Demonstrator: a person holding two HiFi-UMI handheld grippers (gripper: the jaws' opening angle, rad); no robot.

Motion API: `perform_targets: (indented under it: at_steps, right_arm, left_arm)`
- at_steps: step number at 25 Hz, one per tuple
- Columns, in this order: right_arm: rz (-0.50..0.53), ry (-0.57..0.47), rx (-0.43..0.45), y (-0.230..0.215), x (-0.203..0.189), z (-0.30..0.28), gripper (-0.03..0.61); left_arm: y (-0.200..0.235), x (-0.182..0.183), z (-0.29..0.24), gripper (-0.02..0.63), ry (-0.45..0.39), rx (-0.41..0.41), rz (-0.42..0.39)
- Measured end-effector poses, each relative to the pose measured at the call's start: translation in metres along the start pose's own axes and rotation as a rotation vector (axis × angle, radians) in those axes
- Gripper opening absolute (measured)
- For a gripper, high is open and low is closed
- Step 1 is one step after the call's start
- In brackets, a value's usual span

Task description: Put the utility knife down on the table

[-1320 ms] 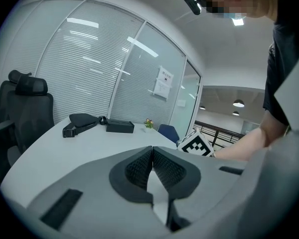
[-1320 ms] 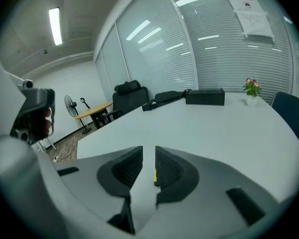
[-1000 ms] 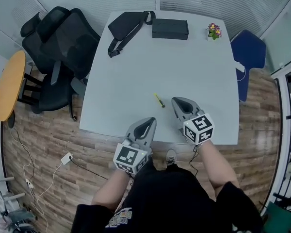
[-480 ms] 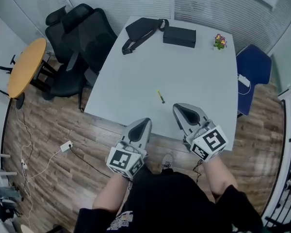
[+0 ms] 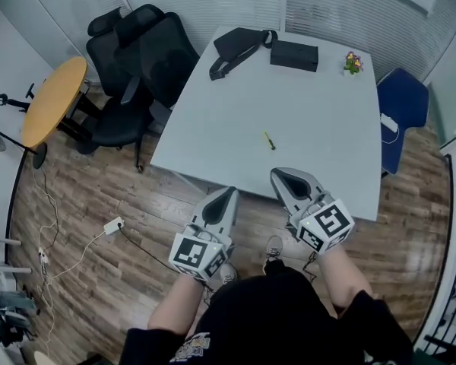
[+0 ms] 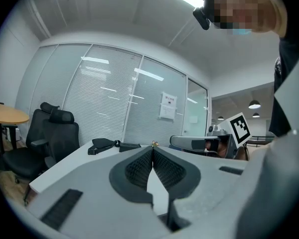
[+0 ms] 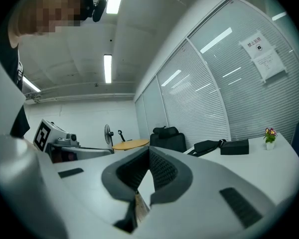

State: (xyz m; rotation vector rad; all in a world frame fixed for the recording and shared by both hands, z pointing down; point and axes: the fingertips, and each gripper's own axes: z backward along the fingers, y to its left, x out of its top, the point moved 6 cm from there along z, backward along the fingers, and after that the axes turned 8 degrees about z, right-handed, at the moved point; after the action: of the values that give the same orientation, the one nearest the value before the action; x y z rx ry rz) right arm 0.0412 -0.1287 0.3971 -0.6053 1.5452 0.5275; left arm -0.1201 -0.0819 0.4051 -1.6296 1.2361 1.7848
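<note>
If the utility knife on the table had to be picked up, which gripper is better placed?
Right, probably. The right gripper sits at the table edge, nearly in line with the utility knife; the left gripper hangs just off it, farther away. Both are shut, empty.

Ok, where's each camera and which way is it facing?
Head view: head-mounted, steeply down at the table and utility knife; left gripper, right gripper, forearms show.
Left gripper view: on the left gripper, facing across the table toward blinds; shut jaws show.
Right gripper view: on the right gripper, facing the chairs; shut jaws show.
All share the black bag.
</note>
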Motion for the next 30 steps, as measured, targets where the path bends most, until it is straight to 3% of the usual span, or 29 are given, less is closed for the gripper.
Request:
perform_targets:
  at_steps: [9,16,30]
  right_arm:
    - [0.032,0.042,-0.183,0.099,-0.010,0.028,0.003]
    - [0.040,0.065,-0.330,0.142,-0.014,0.070,0.003]
    - [0.063,0.046,-0.350,0.164,-0.002,0.093,0.003]
  left_arm:
    - [0.010,-0.010,0.075,0.006,0.035,-0.139,-0.012]
    - [-0.008,-0.022,0.102,0.005,0.071,-0.269,-0.014]
    - [-0.035,-0.018,0.124,0.005,0.074,-0.292,-0.040]
